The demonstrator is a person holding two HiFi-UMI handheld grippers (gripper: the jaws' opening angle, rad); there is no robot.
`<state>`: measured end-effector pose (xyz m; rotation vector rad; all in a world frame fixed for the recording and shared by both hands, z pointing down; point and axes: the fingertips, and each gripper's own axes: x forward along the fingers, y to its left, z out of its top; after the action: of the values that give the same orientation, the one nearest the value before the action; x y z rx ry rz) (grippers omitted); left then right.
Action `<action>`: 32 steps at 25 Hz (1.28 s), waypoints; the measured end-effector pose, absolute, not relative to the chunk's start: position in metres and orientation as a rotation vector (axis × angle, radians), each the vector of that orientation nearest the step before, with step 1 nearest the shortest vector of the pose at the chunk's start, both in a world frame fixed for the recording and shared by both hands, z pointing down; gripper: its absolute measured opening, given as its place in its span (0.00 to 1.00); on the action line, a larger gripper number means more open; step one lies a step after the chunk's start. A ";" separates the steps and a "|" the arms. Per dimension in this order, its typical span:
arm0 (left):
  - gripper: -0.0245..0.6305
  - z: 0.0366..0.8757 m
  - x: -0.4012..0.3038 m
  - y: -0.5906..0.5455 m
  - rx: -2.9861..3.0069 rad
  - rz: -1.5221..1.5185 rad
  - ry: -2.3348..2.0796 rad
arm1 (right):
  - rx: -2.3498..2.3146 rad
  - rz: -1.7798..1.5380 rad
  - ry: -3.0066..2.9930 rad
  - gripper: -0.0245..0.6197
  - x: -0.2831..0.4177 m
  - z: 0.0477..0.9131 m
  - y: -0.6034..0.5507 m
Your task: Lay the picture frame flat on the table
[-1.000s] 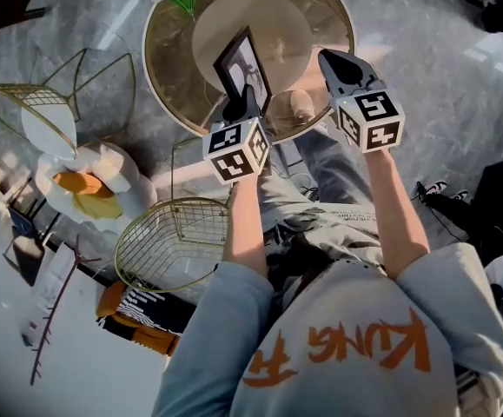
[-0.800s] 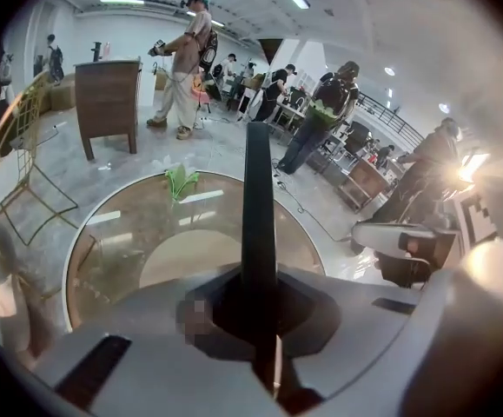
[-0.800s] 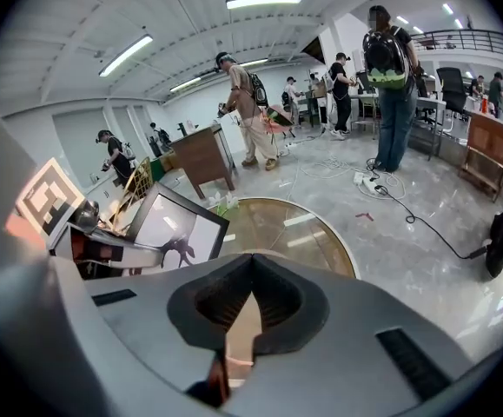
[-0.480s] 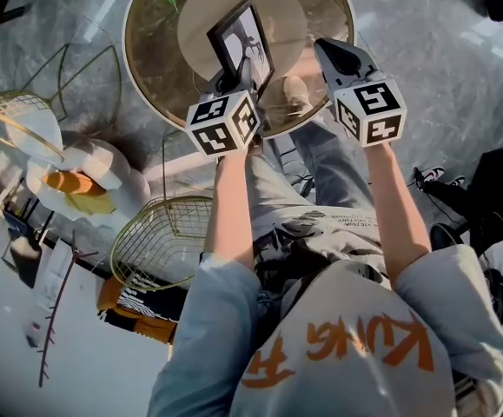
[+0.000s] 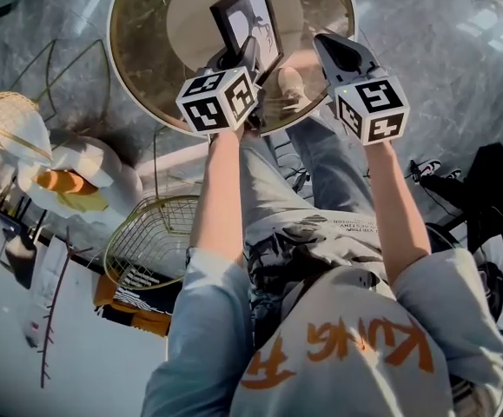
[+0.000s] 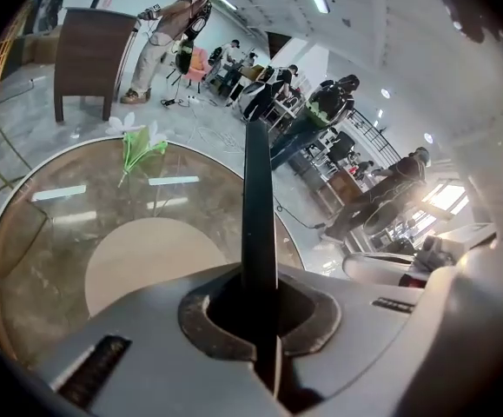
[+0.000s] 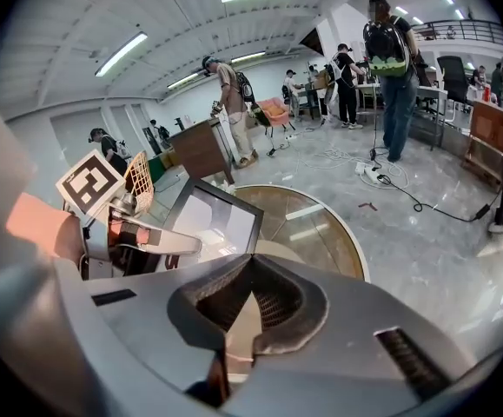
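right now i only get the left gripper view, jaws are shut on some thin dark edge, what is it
observer: the picture frame. The head view shows the left gripper clamped on its near edge.
operator: flat yet
observer: no, it stands tilted above the round table, with its printed face visible from above.
operator: and my other hand
observer: the right gripper is over the table to the frame's right. Its jaws are shut with nothing in them, and it's apart from the frame.
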<state>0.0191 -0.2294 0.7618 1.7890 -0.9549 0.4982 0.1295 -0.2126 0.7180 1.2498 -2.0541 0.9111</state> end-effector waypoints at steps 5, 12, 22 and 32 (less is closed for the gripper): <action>0.08 0.774 0.025 -0.231 1.775 0.510 -0.922 | 1.243 0.915 -2.047 0.04 0.131 0.724 -0.213; 0.10 0.792 0.025 -0.221 1.761 0.625 -0.907 | 1.235 0.913 -2.051 0.04 0.129 0.725 -0.213; 0.20 0.810 0.016 -0.213 1.797 0.731 -0.935 | 1.223 0.921 -2.048 0.04 0.129 0.730 -0.203; 0.45 0.833 -0.019 -0.206 1.748 0.970 -1.000 | 1.213 0.934 -2.028 0.04 0.124 0.736 -0.195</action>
<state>-0.0193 -0.2061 0.8335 1.7476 -1.0000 0.9703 0.1236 -0.1953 0.7362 1.2125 -2.0283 0.9337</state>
